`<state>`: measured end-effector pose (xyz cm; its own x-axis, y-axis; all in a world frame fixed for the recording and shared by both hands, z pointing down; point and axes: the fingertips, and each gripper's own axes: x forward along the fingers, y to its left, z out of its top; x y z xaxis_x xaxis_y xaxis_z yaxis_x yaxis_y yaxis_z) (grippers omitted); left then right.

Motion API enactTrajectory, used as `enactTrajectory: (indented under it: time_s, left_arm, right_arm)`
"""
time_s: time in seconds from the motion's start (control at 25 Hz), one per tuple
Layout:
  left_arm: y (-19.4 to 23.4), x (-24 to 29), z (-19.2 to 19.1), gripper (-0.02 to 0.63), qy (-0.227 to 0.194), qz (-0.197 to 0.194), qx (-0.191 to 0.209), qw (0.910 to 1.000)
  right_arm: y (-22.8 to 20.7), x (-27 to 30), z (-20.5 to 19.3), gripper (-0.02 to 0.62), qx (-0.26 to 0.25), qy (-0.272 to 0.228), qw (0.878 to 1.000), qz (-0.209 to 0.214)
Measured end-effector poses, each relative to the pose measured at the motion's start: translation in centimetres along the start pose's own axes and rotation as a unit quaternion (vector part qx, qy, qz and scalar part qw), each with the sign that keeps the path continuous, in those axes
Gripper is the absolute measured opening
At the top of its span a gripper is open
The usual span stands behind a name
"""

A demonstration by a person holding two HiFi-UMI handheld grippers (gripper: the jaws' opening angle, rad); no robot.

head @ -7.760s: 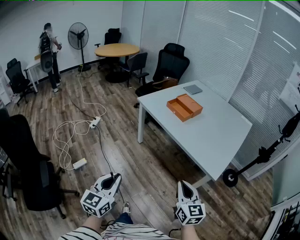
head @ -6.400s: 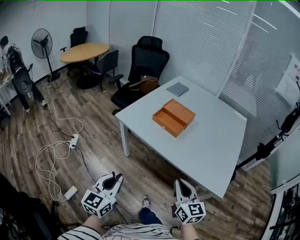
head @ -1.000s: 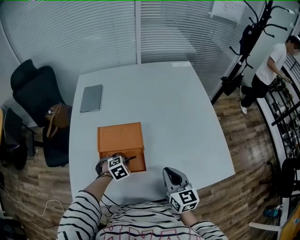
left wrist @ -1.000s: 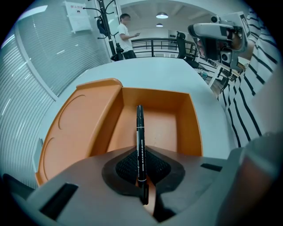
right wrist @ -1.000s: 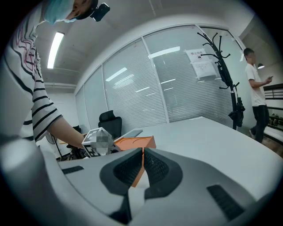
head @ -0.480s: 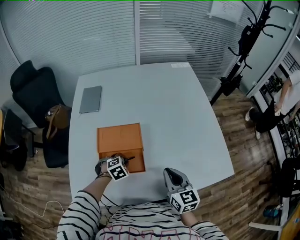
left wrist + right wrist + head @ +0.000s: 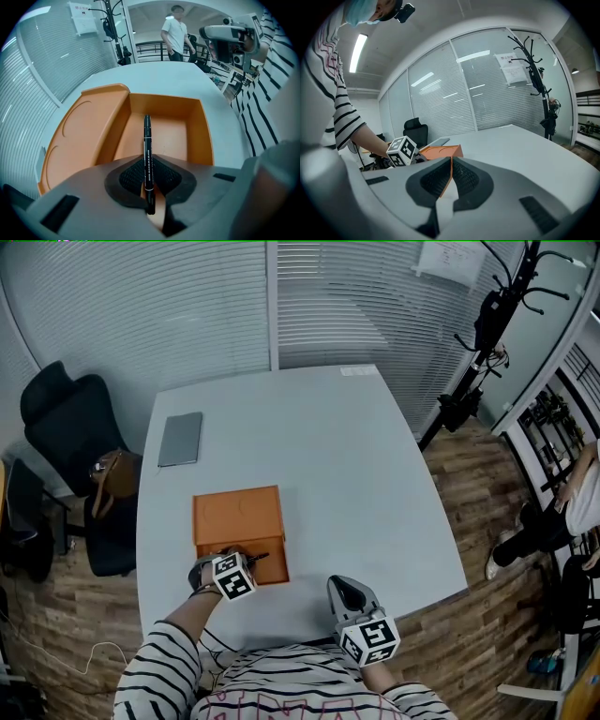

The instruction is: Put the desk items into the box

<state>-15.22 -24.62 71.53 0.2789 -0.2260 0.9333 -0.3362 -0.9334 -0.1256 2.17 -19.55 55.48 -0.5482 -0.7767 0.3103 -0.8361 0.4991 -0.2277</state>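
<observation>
An orange box (image 7: 239,521) lies open on the grey table (image 7: 347,474), its lid (image 7: 84,131) beside the tray (image 7: 187,136). My left gripper (image 7: 248,563) (image 7: 149,180) hovers at the tray's near edge, shut on a black pen (image 7: 147,150) that points out over the tray's inside. The tray looks empty under the pen. My right gripper (image 7: 342,589) (image 7: 450,176) is shut with nothing in it, low at the table's front edge, to the right of the box (image 7: 440,151).
A flat grey notebook (image 7: 181,437) lies at the table's far left. A black chair (image 7: 66,427) with a brown bag (image 7: 112,474) stands left of the table. A coat stand (image 7: 487,315) and a person (image 7: 562,521) are off to the right.
I walked from across the room up to the table. In the last second my grippers have hardly moved; the person at the right moved along the room's right edge.
</observation>
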Motion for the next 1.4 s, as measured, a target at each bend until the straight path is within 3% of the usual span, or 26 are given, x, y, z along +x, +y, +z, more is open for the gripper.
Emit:
enactTrajectory:
  time_s: [0.52, 1.04, 1.4]
  left_arm:
    - [-0.4, -0.2, 0.0, 0.026, 0.0, 0.002, 0.003, 1.0]
    - [-0.9, -0.6, 0.2, 0.081, -0.011, 0.006, 0.005, 0.9999]
    - [-0.5, -2.2, 1.1, 0.092, -0.055, 0.051, -0.002, 0.9972]
  right_arm:
    - [0.1, -0.4, 0.0, 0.026, 0.0, -0.002, 1.0, -0.001]
    - [0.4, -0.9, 0.1, 0.026, 0.001, -0.006, 1.0, -0.001]
    - [0.6, -1.4, 0.0, 0.026, -0.001, -0.007, 1.0, 0.0]
